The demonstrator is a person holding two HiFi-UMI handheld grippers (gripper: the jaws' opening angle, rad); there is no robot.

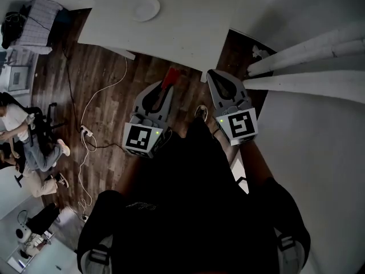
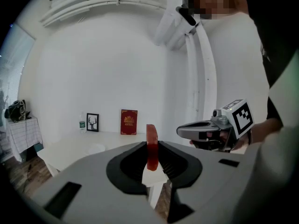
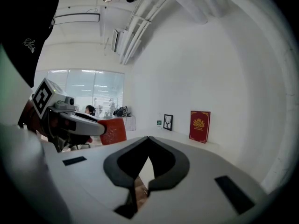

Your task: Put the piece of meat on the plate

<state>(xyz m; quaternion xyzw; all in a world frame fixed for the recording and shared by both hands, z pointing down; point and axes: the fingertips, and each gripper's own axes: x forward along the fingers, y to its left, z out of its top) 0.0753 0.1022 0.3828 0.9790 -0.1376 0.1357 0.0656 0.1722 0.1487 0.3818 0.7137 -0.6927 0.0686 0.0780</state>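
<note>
Right now the left gripper is clamped on the thin red slab of meat, which stands on edge between its jaws and pokes up above them. The right gripper hangs just beside it on the right, with its jaws pressed together and nothing between them. From the head view, both grippers point far, over the dark wood floor, close to the near edge of the white table. The round white plate sits at the table's far side, well apart from the meat. Each gripper carries a black-and-white square marker with a pattern but no letters. Against the far wall stand a red book with a gold emblem, a framed deer picture and a bottle with a green label. Their print is too small to read.
</note>
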